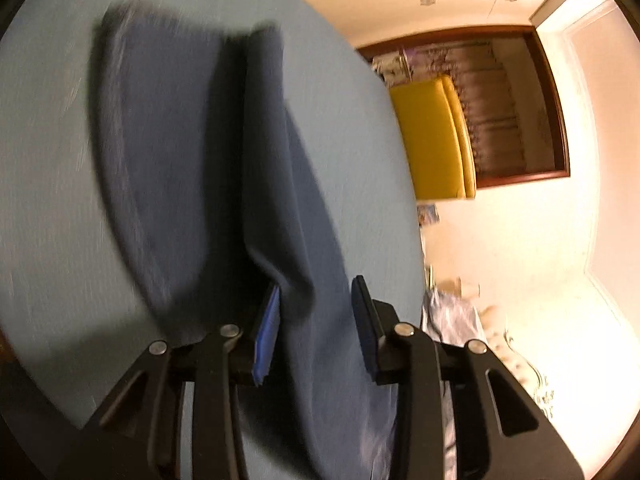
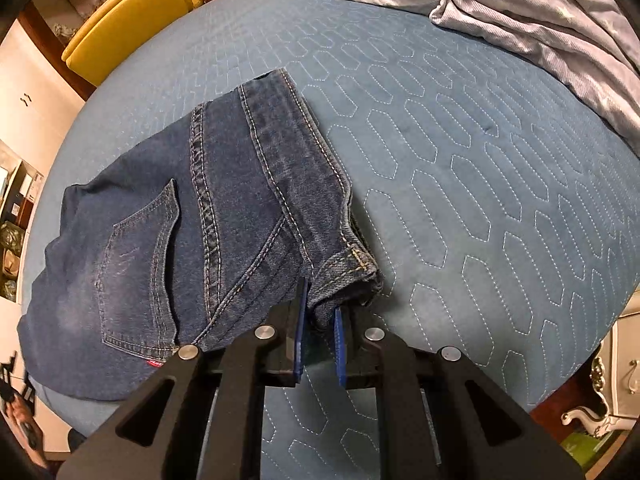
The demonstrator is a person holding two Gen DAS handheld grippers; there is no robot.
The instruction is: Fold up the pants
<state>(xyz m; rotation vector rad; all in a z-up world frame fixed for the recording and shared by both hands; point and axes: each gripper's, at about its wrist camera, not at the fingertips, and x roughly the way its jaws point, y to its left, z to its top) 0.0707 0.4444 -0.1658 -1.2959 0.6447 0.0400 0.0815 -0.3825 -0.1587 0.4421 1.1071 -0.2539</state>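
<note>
Dark blue jeans (image 2: 192,216) lie folded on a blue quilted bed cover (image 2: 460,168), back pocket up. My right gripper (image 2: 320,320) is shut on the waistband corner of the jeans, the denim pinched between its blue pads. In the left wrist view the picture is motion-blurred: the jeans (image 1: 188,152) show as a dark fold on the bed cover (image 1: 48,160). My left gripper (image 1: 316,304) stands open, with a fold of denim passing between its jaws; I cannot tell whether the pads touch it.
A crumpled grey star-print blanket (image 2: 520,12) lies at the far right of the bed. A yellow chair (image 2: 120,28) stands beyond the bed's far left edge, also in the left wrist view (image 1: 432,140). A white nightstand (image 2: 616,384) stands at the bed's near right.
</note>
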